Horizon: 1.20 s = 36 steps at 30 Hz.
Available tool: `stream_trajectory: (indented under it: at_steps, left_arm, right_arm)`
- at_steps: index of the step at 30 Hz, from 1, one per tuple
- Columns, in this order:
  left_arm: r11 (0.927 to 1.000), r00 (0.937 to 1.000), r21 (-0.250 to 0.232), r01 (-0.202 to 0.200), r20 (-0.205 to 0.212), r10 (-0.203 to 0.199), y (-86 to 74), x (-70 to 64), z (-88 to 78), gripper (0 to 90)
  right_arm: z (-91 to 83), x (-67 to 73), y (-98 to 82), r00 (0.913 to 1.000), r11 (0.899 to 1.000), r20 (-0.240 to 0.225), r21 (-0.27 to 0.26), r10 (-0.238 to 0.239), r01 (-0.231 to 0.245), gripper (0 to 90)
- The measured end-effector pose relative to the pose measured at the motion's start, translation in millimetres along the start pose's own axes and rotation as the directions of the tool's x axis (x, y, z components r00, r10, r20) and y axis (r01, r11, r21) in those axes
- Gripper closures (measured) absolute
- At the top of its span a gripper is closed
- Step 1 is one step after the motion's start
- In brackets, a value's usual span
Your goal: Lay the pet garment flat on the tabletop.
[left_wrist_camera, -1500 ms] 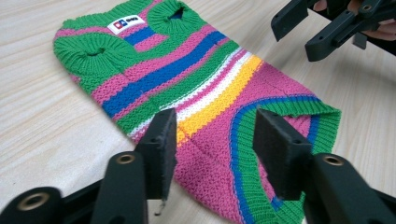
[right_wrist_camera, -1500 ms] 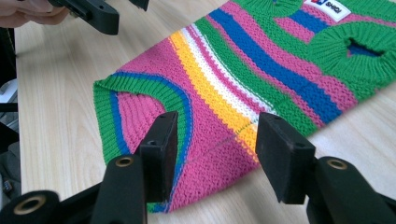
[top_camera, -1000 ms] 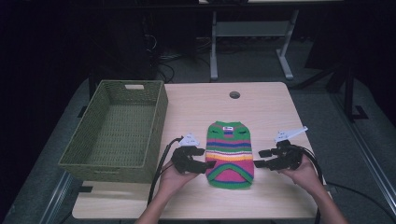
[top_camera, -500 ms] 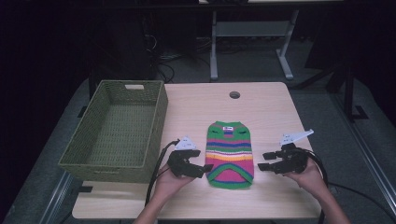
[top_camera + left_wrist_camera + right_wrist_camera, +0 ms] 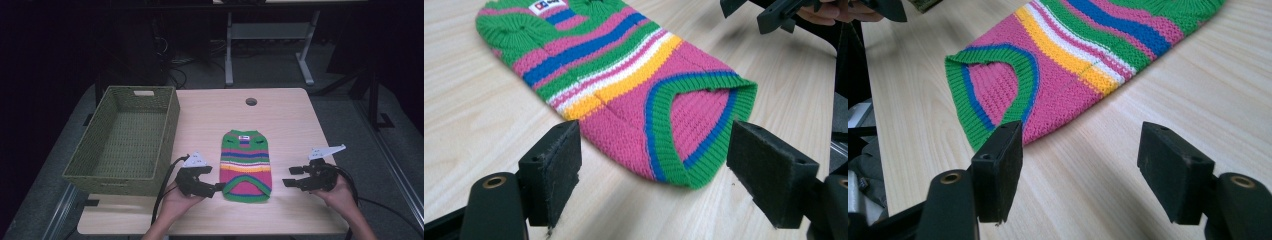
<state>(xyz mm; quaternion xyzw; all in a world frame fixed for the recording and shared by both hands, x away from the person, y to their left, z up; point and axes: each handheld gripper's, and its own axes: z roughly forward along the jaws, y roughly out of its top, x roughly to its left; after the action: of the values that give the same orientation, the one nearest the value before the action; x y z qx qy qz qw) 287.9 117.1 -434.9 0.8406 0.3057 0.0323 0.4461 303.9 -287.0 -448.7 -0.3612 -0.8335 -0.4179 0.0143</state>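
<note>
We see a pale wood desk (image 5: 280, 120) with a round cable hole (image 5: 251, 102) near its far edge, standing on grey carpet (image 5: 345, 115). Across the top of the frame, a white metal frame (image 5: 265, 45) and cables (image 5: 175, 65) sit in deep shadow.

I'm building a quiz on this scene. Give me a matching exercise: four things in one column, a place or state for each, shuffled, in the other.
1. basket
2. striped sweater
3. left gripper
4. right gripper

A. open, right of the sweater, apart from it
B. lying flat mid-table
C. empty, on the table's left
D. open, at the sweater's near-left hem

Pairs: 1-C, 2-B, 3-D, 4-A
</note>
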Motion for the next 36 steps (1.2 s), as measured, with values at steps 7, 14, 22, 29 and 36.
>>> stream_trajectory:
  at_steps: [7, 14, 22, 29, 36]
  left_arm:
    - [1.0, 0.9999, 0.005, -0.007, -0.008, 0.008, -7.0, -0.4, -4.5, 20.9]
    - [0.9998, 0.9997, 0.016, -0.014, -0.018, 0.014, -14.2, -3.1, -10.5, 20.9]
    - [0.9997, 0.9991, 0.015, -0.018, -0.037, 0.019, -20.1, -5.6, -14.8, 20.6]
    - [0.9999, 0.9992, 0.014, -0.009, -0.04, 0.01, -26.0, -5.7, -19.4, 20.5]
    - [1.0, 0.9992, 0.002, 0.007, -0.04, -0.007, -33.8, -6.0, -25.2, 20.5]
  right_arm:
    - [-4.2, 4.4, -7.0, 0.9999, 1.0, 0.011, 0.0, -0.005, 0.005, 33.6]
    - [-8.3, 4.4, -17.6, 0.9998, 1.0, 0.017, 0.0, 0.005, -0.005, 33.4]
    - [-10.1, 6.5, -26.3, 0.9997, 1.0, 0.023, -0.015, 0.012, -0.011, 33.4]
    - [-10.3, 9.4, -33.4, 0.9996, 1.0, 0.026, -0.011, 0.015, -0.015, 33.1]
    - [-14.7, 13.5, -40.0, 0.9993, 1.0, 0.038, -0.009, 0.005, -0.005, 32.8]
